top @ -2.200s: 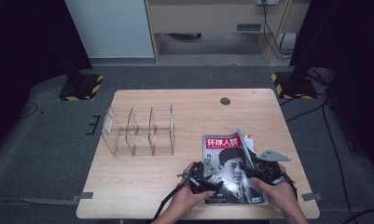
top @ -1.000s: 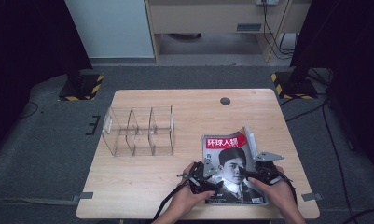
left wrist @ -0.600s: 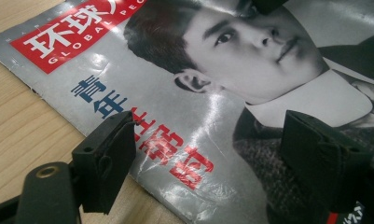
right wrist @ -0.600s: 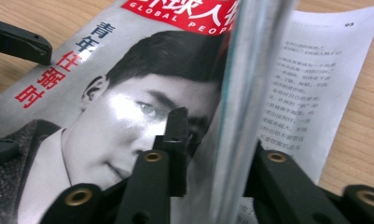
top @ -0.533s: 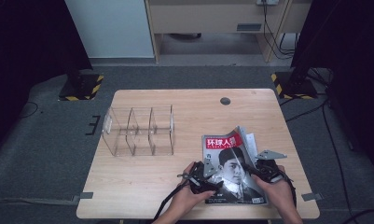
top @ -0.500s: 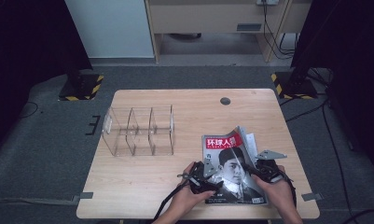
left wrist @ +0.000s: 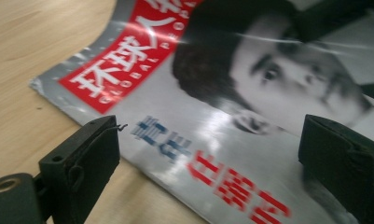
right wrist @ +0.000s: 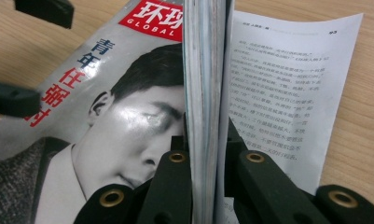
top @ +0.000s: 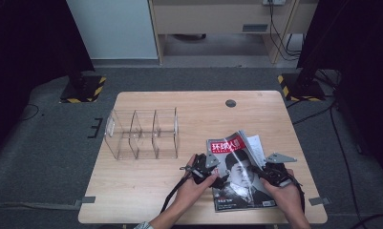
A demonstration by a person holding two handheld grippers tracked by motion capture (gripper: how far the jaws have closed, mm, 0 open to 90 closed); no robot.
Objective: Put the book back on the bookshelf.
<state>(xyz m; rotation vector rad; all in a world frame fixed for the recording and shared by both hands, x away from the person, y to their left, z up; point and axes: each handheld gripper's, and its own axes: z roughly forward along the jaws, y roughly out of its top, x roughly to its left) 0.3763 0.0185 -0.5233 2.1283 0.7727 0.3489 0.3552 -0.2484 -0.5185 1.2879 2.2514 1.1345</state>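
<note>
- While the magazine (top: 239, 171) lies flat on the near right part of the table (top: 146, 191), only its right edge is lifted, a sheaf of pages standing up off one loose page.
- The right gripper (right wrist: 208, 154) has just been closing and now clamps that raised sheaf between its jaws.
- The left gripper (left wrist: 208, 158) has just been opening; its jaws stand wide over the cover near the left edge, pressing on nothing.
- The clear divider rack (top: 141, 133) stands empty, well apart to the left.
- So the grasp looks done; I judge that lifting the magazine and carrying it toward a slot of the rack is all still ahead.
</note>
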